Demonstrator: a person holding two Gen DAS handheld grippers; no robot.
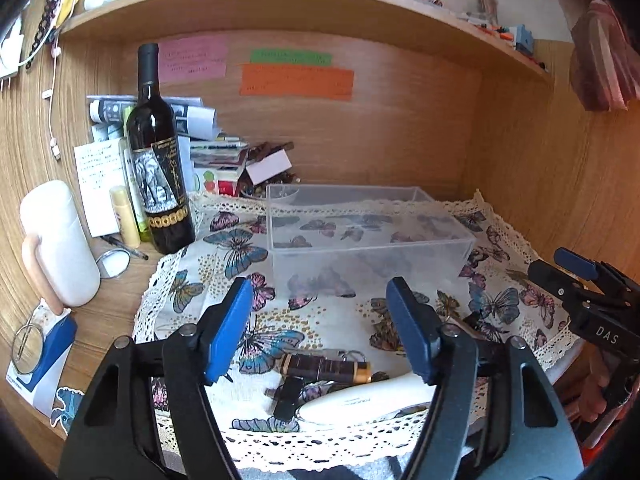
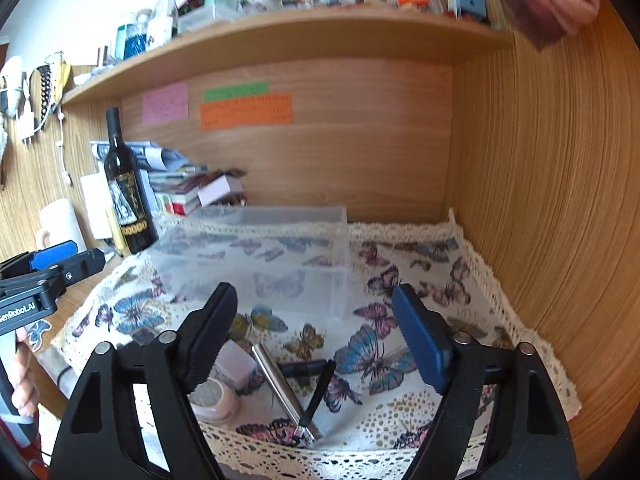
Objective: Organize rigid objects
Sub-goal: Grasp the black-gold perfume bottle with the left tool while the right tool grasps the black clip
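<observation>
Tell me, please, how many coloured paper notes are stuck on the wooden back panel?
3: pink rectangular note at left, narrow green strip right of it, wide orange note directly beneath the green.

"DAS" in white on right gripper [image 1: 576,268] body; "GenRobot.AI" on left gripper [image 2: 60,256] body; coloured wall notes [image 1: 296,80] carry writing, illegible

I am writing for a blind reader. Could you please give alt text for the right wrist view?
The open right gripper hovers over a butterfly cloth, above a metal tube, a small brush and a pink jar. An empty clear box stands behind; a wine bottle stands left.
</observation>
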